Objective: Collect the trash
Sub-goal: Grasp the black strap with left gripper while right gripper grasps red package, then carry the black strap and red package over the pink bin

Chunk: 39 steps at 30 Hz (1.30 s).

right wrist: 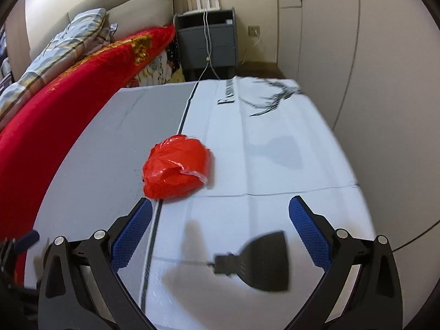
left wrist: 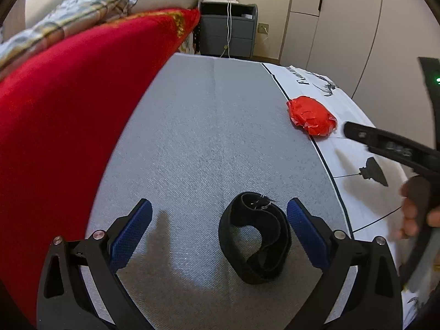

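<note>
Both fingers wide, empty. Left gripper (left wrist: pixel 219 228) over black strap (left wrist: pixel 255 238); right gripper (right wrist: pixel 220 229) near red bag (right wrist: pixel 176 167), contents hidden, on counter (right wrist: pixel 275 170).

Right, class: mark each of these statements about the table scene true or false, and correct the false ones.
1. Both claws are open. True: the left claw and the right claw each gape wide.
2. The right claw grips the red crumpled wrapper. False: it lies free on the table, ahead of that claw.
3. A black strap lies between the left claw's fingers. True.
4. The red wrapper sits on the red blanket. False: it rests on the cloth covering the table.
</note>
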Tool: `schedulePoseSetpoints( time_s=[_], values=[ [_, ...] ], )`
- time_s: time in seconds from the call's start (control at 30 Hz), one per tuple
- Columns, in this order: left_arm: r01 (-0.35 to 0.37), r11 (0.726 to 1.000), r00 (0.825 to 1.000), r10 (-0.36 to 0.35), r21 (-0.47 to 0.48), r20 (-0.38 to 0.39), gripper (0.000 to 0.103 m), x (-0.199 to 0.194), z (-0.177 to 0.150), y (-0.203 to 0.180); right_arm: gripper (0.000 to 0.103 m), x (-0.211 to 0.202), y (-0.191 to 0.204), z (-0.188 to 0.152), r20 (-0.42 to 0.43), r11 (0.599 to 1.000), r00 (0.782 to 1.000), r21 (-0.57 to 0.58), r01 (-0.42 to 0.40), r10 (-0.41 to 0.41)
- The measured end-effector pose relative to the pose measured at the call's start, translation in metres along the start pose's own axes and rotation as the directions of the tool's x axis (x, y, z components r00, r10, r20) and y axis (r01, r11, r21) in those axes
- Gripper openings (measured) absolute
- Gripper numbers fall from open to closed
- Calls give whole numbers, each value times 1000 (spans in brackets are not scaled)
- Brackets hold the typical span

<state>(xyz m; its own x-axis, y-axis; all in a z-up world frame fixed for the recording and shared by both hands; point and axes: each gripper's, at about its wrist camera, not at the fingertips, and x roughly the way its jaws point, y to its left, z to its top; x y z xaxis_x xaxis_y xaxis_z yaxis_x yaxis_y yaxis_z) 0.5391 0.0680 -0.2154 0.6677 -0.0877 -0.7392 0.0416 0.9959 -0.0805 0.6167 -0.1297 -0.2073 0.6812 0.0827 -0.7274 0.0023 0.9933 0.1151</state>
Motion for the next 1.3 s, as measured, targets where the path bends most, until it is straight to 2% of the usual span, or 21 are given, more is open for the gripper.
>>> schedulePoseSetpoints(
  time_s=[0.17, 0.37, 0.53, 0.57, 0.6, 0.67, 0.73, 0.87, 1.1, 1.17, 1.3],
  values=[
    [17, 999, 999, -18, -37, -26, 95, 7, 1, 4, 98, 31, 16, 5, -82, 999, 997, -34, -9, 6],
    [-1, 1000, 998, -1, -29, -66, 95, 14, 1, 0, 98, 43, 29, 22, -67, 998, 998, -56, 13, -16],
    [-2, 999, 998, 0, -33, -64, 95, 15, 2, -3, 97, 59, 43, 28, -112, 994, 993, -109, 21, -34],
    [4, 999, 998, -6, -40, -58, 89, 14, 2, -3, 94, 59, 44, 28, -110, 993, 994, -114, 9, -21],
    [32, 998, 999, -33, -45, -35, 60, 11, 3, -1, 72, 54, 46, 29, -84, 992, 996, -124, -8, -3],
    [83, 996, 996, -84, -35, -32, 22, 9, 5, 0, 69, 45, 47, 28, -41, 991, 999, -131, -7, 2],
    [93, 995, 995, -94, -46, -26, 11, 7, 6, 3, 68, 38, 47, 26, -13, 992, 1000, -129, -3, 2],
    [93, 995, 995, -94, -46, -22, 9, 2, 6, 3, 68, 23, 44, 19, 14, 991, 1000, -132, 3, -2],
    [103, 994, 994, -104, 24, 40, 9, -35, 14, -12, 68, -30, 23, 5, 27, 998, 999, -68, -15, 17],
    [101, 994, 993, -103, 40, 54, 9, -51, 16, -17, 68, -51, 21, 5, 30, 998, 999, -55, -31, 33],
    [94, 993, 990, -101, 67, 94, 9, -97, 26, -24, 68, -124, 14, 2, 81, 996, 995, -70, -48, 54]
  ],
)
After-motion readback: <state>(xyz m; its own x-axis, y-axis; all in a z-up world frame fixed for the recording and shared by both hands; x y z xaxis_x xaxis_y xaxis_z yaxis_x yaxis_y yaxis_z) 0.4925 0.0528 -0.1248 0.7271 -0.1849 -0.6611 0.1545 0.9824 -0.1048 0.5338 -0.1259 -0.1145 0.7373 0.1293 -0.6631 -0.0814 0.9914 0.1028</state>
